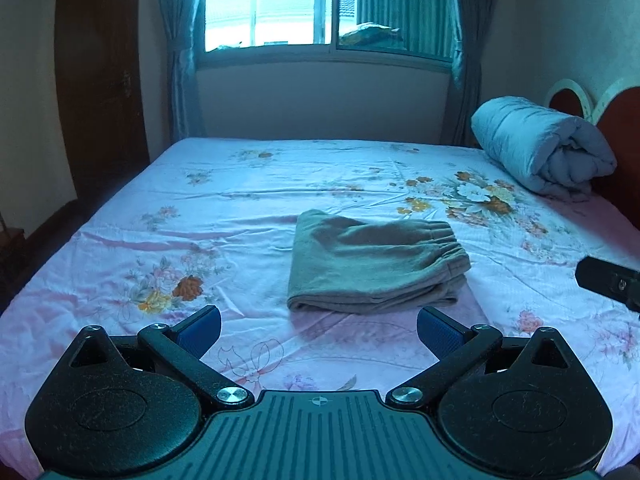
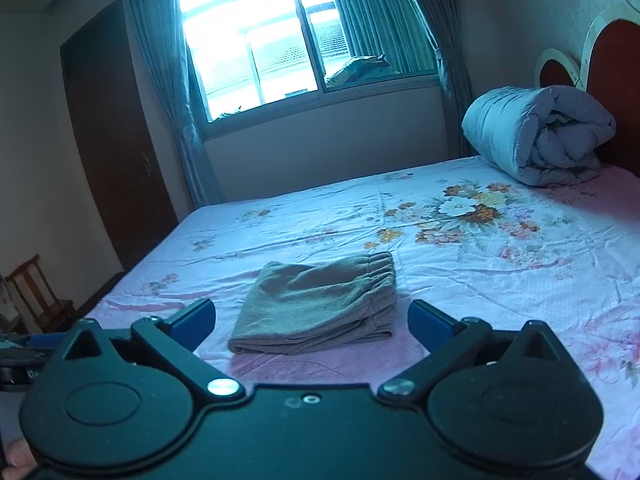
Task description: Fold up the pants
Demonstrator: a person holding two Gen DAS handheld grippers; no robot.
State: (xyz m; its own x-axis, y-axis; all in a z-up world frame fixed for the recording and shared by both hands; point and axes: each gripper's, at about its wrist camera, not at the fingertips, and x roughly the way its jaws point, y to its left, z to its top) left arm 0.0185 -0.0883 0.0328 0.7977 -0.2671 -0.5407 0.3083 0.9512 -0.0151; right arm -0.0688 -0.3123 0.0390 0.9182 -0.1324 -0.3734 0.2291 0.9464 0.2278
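Grey-green pants [image 1: 372, 264] lie folded into a compact stack on the floral bed sheet [image 1: 224, 208], elastic waistband on top at the right. My left gripper [image 1: 319, 330] is open and empty, held just short of the stack's near edge. In the right wrist view the same pants [image 2: 320, 302] lie ahead of my right gripper [image 2: 312, 320], which is open and empty, its blue pads [image 2: 430, 322] either side of the stack's near edge but apart from it. Part of the right gripper [image 1: 610, 282] shows at the right edge of the left wrist view.
A rolled blue-grey quilt [image 1: 544, 144] lies at the bed's far right by the red headboard [image 1: 618, 120]. A window with curtains [image 1: 320, 4] is behind the bed. A dark wardrobe [image 2: 112, 132] and a wooden chair [image 2: 36, 292] stand left of the bed.
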